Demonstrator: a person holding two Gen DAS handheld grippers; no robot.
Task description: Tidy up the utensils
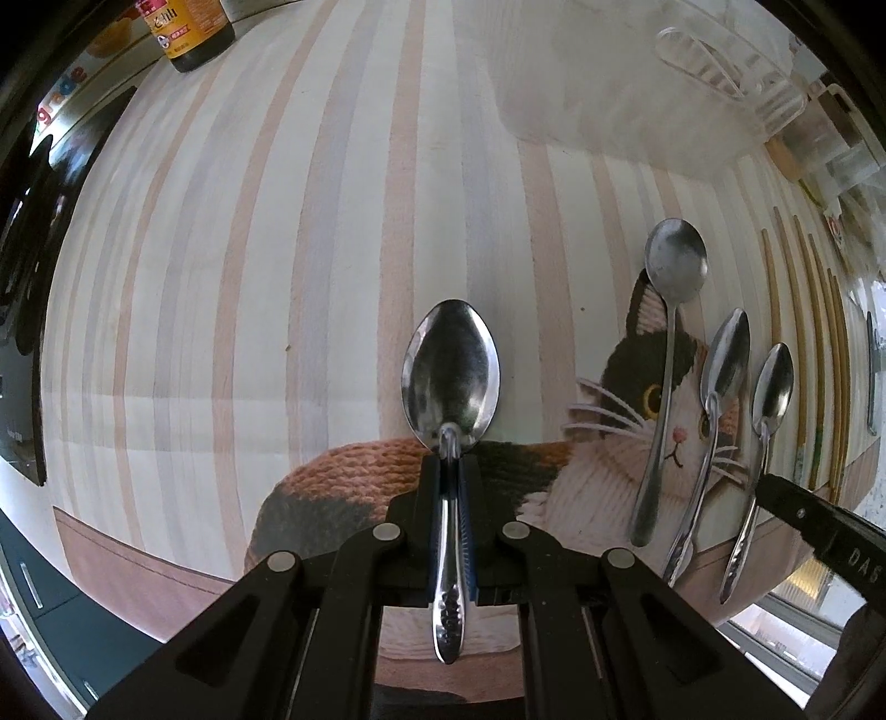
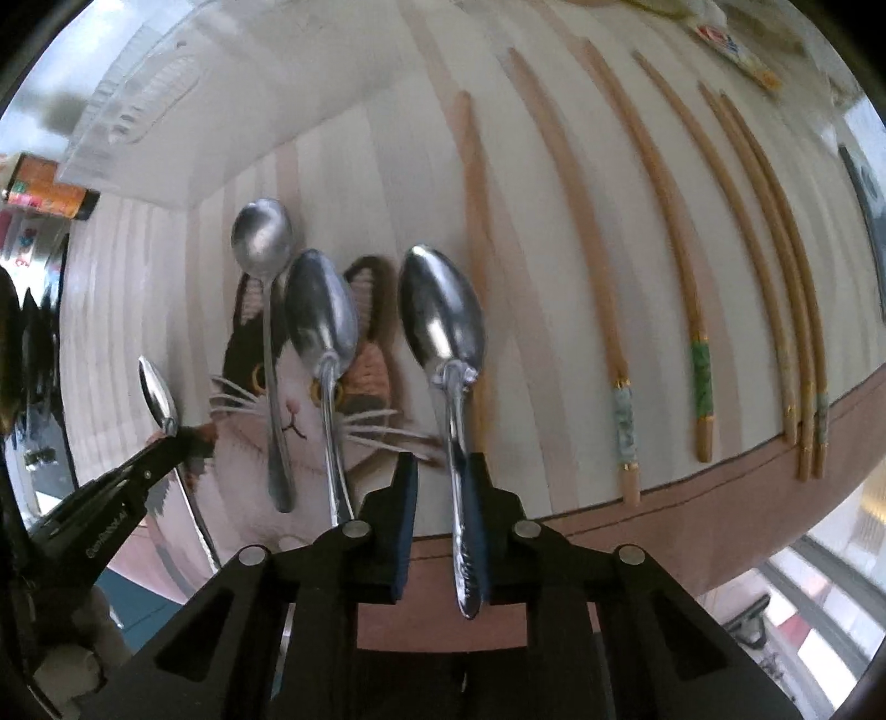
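Observation:
My left gripper [image 1: 449, 462] is shut on the handle of a steel spoon [image 1: 451, 371] and holds it over the striped cat-print mat [image 1: 277, 249]. Three more spoons lie side by side on the mat to its right: a long one [image 1: 673, 310], a middle one [image 1: 720, 365] and a small one [image 1: 769, 387]. My right gripper [image 2: 440, 471] is open; the rightmost spoon [image 2: 443, 332] lies along its right finger [image 2: 479, 498]. The left gripper with its spoon [image 2: 158, 396] shows at the left of the right wrist view.
Several wooden chopsticks [image 2: 581, 221] lie in a row right of the spoons. A clear plastic container [image 1: 637, 83] stands at the mat's far edge. A sauce bottle [image 1: 188, 27] stands far left. The mat's near edge [image 2: 664, 515] hangs over the table front.

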